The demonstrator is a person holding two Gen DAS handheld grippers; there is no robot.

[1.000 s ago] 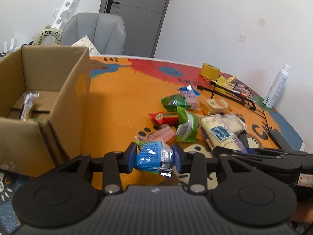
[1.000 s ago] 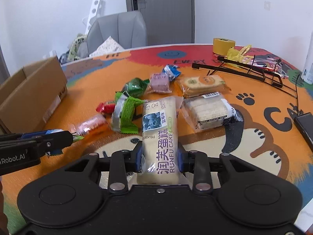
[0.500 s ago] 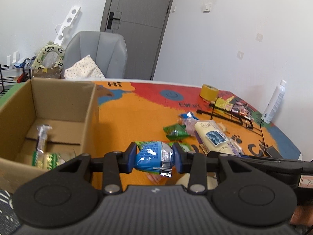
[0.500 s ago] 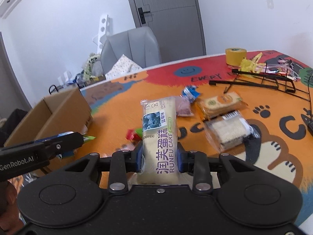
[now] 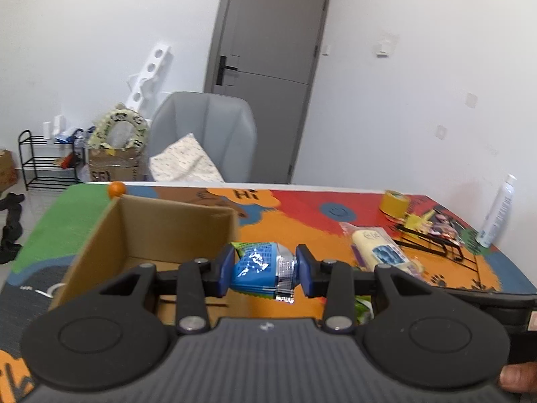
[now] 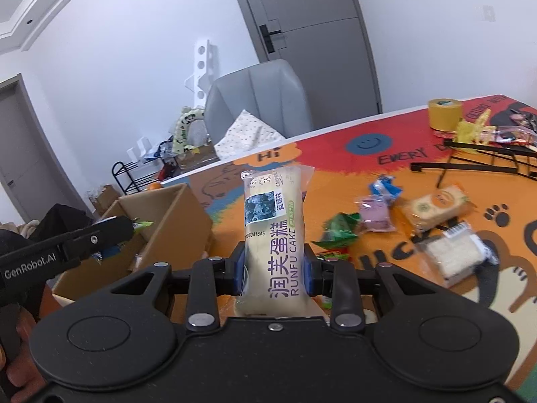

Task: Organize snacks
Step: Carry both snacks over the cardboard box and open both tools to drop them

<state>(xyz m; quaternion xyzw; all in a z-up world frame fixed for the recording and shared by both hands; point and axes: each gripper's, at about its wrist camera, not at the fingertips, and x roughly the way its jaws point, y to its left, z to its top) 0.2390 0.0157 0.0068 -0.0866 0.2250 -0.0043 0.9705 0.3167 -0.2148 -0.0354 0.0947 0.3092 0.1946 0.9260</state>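
Observation:
My left gripper [image 5: 264, 271] is shut on a small blue and green snack packet [image 5: 260, 268], held in the air at the right wall of an open cardboard box [image 5: 174, 221]. My right gripper [image 6: 273, 270] is shut on a long cream cake packet [image 6: 273, 231] with purple lettering, which stands upright above the table. In the right wrist view the left gripper [image 6: 124, 228] hangs over the cardboard box [image 6: 174, 225] at the left. Loose snacks lie on the orange mat to the right: a green packet [image 6: 339, 230], a pink packet [image 6: 374, 213], a biscuit pack [image 6: 436, 206] and a white pack [image 6: 454, 253].
A yellow tape roll [image 6: 443, 113] and a black wire rack [image 6: 483, 161] sit at the table's far right. A white spray bottle [image 5: 498, 213] stands at the right edge. A grey chair [image 5: 204, 134] stands behind the table. A hand [image 6: 13, 352] grips the left tool.
Both grippers have risen with their packets and tilted up, so more of the room shows. The left one has moved toward the box, which now sits straight ahead.

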